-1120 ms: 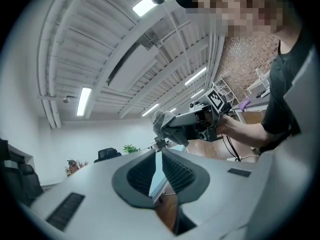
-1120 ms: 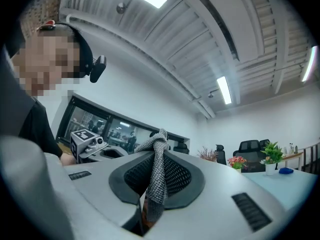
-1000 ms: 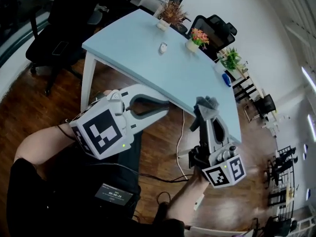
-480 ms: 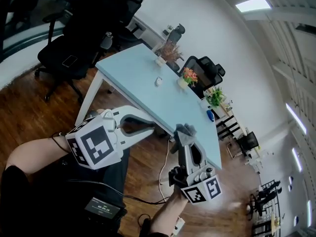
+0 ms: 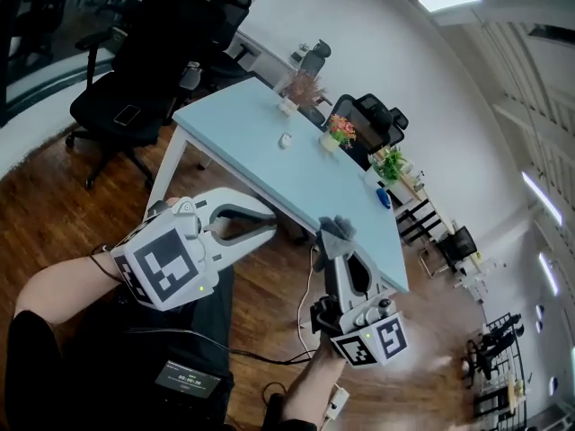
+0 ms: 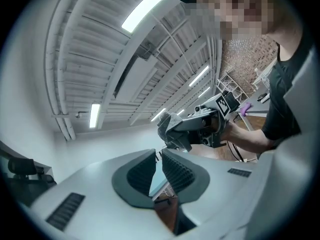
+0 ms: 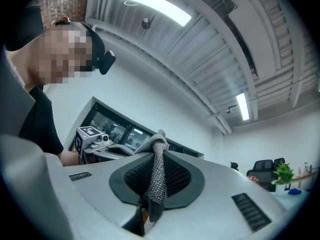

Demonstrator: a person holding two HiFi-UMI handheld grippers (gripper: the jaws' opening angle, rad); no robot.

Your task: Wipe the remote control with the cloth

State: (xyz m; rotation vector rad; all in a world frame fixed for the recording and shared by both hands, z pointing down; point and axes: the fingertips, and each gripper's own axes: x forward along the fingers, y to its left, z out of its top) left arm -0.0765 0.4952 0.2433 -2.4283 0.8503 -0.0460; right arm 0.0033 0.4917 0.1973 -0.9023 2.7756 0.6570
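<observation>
Cloth [image 5: 336,230], grey and knitted, pokes from the clamped jaws of the right gripper [image 5: 341,253] at lower centre of the head view, below the pale blue table [image 5: 243,124] filling the upper middle. Left gripper [image 5: 272,226], lower left, is closed and empty. A small white object [image 5: 285,139] lies on the table.

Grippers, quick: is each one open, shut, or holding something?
Left gripper: closed, empty.
Right gripper: closed on the grey cloth.
</observation>
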